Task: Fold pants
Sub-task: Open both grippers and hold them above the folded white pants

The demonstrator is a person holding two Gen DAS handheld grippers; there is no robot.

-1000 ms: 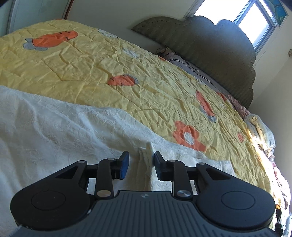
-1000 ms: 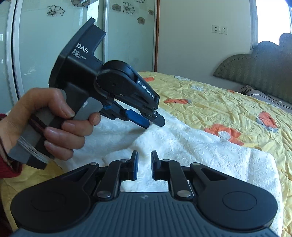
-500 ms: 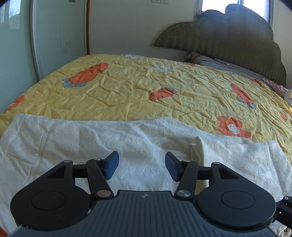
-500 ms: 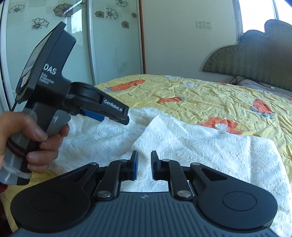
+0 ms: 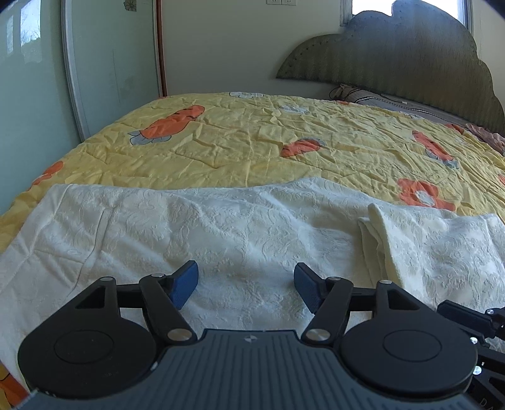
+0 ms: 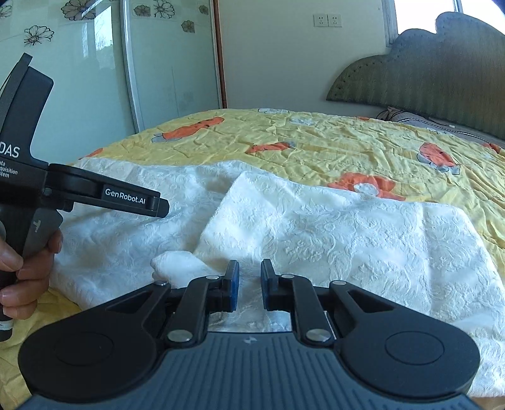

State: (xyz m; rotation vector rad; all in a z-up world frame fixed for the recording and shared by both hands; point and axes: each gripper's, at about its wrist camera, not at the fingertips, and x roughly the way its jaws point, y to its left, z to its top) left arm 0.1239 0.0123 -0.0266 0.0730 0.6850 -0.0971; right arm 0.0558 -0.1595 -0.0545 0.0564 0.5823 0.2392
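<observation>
The big bed [image 5: 240,148] has a yellow blanket [image 5: 331,148] with orange carrots, and white pants [image 5: 195,233] lie flat on its near side.

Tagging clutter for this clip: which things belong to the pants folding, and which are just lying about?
Job:
pants
left gripper, jaws just been opening, nothing between them
right gripper

Just there:
quilt
headboard
pillow
wardrobe doors
sockets

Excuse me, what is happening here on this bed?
A person is folding white pants on a yellow quilt, a gripper in each hand. One part is already folded over. The left gripper has just been opening, with nothing between its pads. The right gripper is nearly shut; whether it pinches the cloth is unclear.
</observation>
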